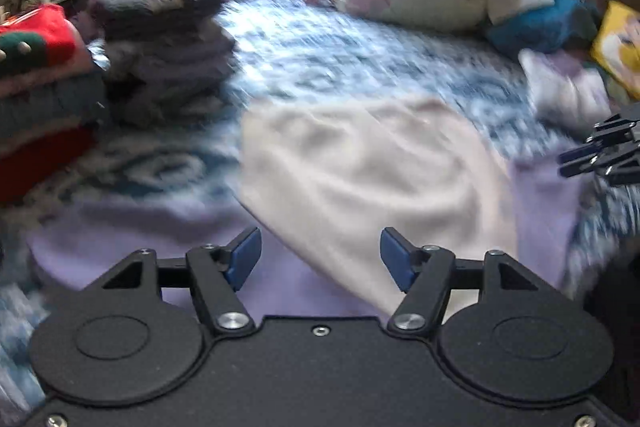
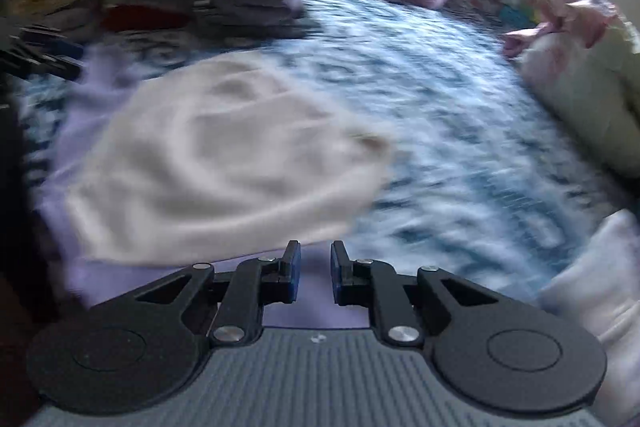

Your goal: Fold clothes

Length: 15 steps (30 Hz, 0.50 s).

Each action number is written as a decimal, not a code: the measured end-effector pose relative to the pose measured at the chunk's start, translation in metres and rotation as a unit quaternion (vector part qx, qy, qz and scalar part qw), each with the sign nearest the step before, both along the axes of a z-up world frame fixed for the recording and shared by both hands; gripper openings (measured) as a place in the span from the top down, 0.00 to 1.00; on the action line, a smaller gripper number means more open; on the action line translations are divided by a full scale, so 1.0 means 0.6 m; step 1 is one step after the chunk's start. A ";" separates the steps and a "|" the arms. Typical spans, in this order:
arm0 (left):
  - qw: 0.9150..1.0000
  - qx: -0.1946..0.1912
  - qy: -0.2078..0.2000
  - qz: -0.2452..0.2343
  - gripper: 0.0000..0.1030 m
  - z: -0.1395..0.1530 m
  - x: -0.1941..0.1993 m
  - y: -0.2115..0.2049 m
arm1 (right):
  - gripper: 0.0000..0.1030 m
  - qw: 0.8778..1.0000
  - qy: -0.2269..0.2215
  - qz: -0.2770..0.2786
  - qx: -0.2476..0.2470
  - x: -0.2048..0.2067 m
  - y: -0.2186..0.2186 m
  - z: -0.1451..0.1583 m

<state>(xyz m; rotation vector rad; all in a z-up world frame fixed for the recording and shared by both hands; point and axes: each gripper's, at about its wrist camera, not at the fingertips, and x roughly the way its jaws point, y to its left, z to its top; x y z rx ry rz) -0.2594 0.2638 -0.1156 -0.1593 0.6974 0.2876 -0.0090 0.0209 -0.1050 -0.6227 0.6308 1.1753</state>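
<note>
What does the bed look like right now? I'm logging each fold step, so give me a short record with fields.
surface: bed with blue-and-white patterned cover
garment in work: cream garment lying on a lilac cloth
folded stack: grey and purple pile at the far left
left gripper: jaws open, nothing between them
right gripper: jaws narrowly apart, nothing between them
image quality: motion-blurred
</note>
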 end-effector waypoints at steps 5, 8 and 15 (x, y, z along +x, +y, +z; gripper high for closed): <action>0.998 0.025 0.030 -0.039 0.37 -0.064 0.003 -0.075 | 0.84 0.999 0.030 0.003 -0.014 -0.127 0.016 -0.079; 0.994 0.067 0.071 -0.050 0.38 -0.103 0.011 -0.105 | 0.83 0.999 0.019 -0.007 -0.049 -0.173 0.028 -0.127; 0.993 0.058 -0.017 -0.103 0.40 -0.061 0.024 -0.177 | 0.72 0.998 0.046 -0.026 0.023 -0.181 -0.023 -0.081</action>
